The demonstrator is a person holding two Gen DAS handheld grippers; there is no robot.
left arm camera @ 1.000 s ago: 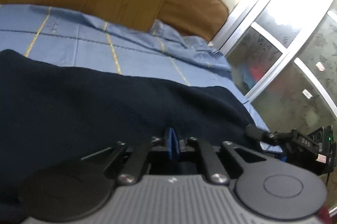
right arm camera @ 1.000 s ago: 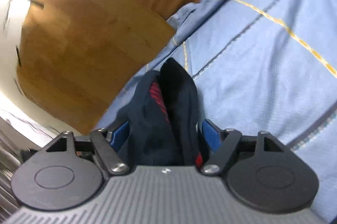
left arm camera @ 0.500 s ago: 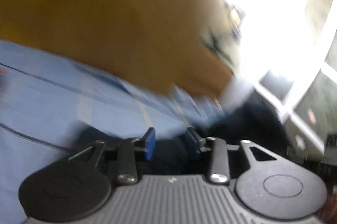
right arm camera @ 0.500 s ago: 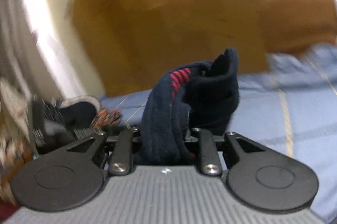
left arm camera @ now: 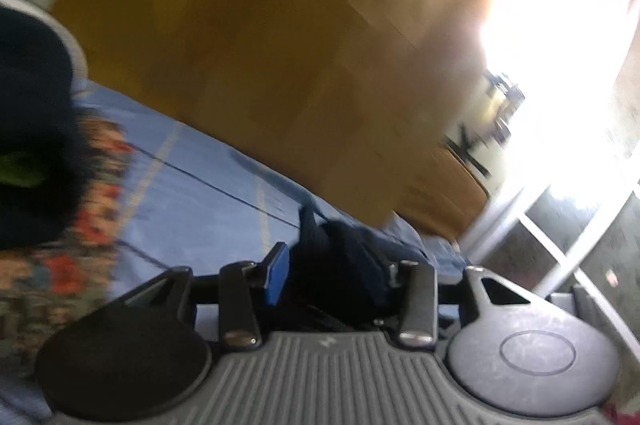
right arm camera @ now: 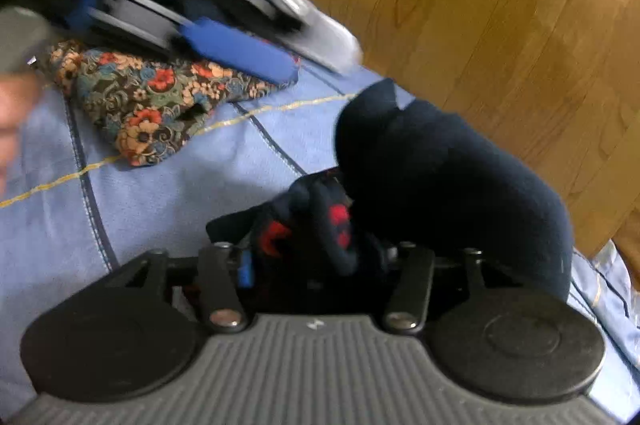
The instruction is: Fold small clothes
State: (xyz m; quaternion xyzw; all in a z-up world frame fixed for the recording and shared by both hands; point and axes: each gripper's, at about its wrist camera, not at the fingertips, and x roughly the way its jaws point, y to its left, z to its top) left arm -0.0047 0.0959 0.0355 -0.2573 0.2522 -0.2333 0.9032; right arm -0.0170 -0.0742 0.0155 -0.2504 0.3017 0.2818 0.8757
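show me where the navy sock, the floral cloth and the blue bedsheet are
navy sock [right arm camera: 460, 177], right wrist view, on its rounded dark body
floral cloth [right arm camera: 152, 105], right wrist view, on its patterned middle
blue bedsheet [right arm camera: 192, 185], right wrist view, on a bare patch

We see a dark navy garment [right arm camera: 452, 177] bunched into a thick, rounded roll on the blue bed sheet [right arm camera: 168, 201], one end poking up in a small peak. At its near end a folded part shows red markings [right arm camera: 340, 217]. In the left wrist view the same navy cloth [left arm camera: 332, 261] lies crumpled and blurred. A second small piece, a floral-print cloth [right arm camera: 148, 105] in reds, blues and cream, lies flat on the sheet, apart from the navy one.
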